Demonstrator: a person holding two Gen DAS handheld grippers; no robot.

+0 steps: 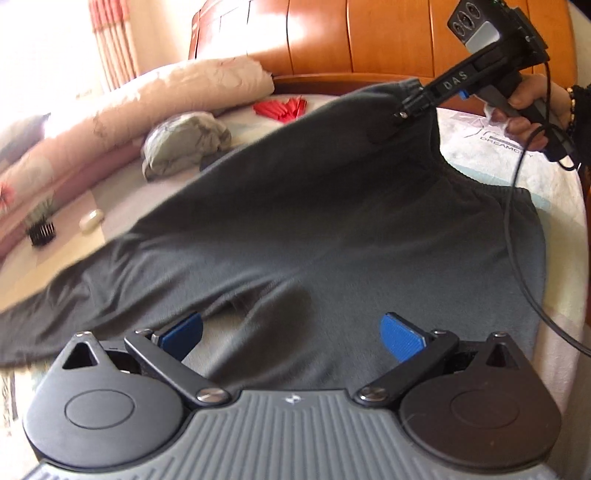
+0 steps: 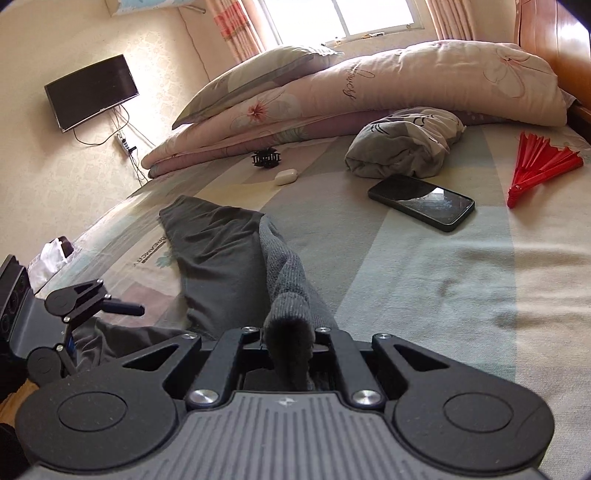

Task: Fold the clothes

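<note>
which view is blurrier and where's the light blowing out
Left wrist view: motion blur smears the dark grey garment and the bed clutter, and the upper left by the curtain is washed out white. Right wrist view: much sharper, with the window overexposed, a bright reflection on the phone screen, and fisheye bending at the edges.

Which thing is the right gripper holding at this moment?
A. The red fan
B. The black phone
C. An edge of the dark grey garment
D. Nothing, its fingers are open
C. In the right wrist view the right gripper is shut with a fold of the dark grey garment pinched between its fingers; the phone and the red fan lie apart on the bed.
</note>
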